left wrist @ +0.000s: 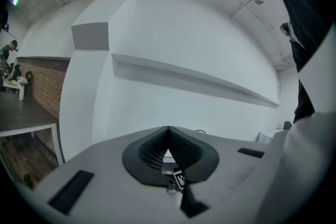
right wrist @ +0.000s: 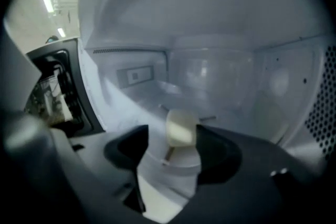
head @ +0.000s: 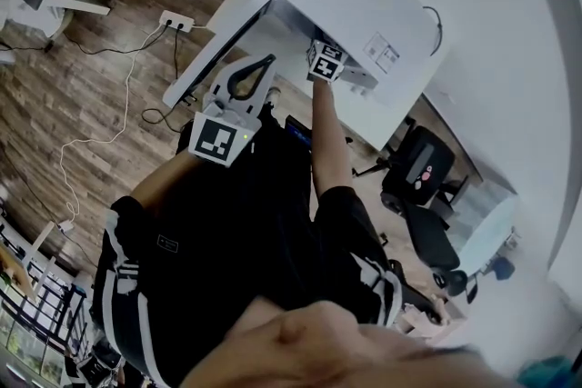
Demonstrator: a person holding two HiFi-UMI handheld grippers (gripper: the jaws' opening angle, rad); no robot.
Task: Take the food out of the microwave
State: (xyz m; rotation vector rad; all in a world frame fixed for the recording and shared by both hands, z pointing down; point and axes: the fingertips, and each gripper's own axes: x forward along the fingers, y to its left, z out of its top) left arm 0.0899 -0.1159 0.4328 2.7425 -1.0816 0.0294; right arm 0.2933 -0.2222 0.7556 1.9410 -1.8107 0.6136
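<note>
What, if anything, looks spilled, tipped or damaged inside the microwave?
Nothing stands out. The pale cream food block sits on its round white dish in the white microwave cavity, with no spill or breakage visible, though the view is blurred.

dim, blurry, fisheye-warped edges

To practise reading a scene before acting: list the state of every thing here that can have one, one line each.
Microwave door: open.
Food: inside the microwave, on a white dish, not gripped.
Left gripper: shut, empty.
Right gripper: open, food between its jaws.
</note>
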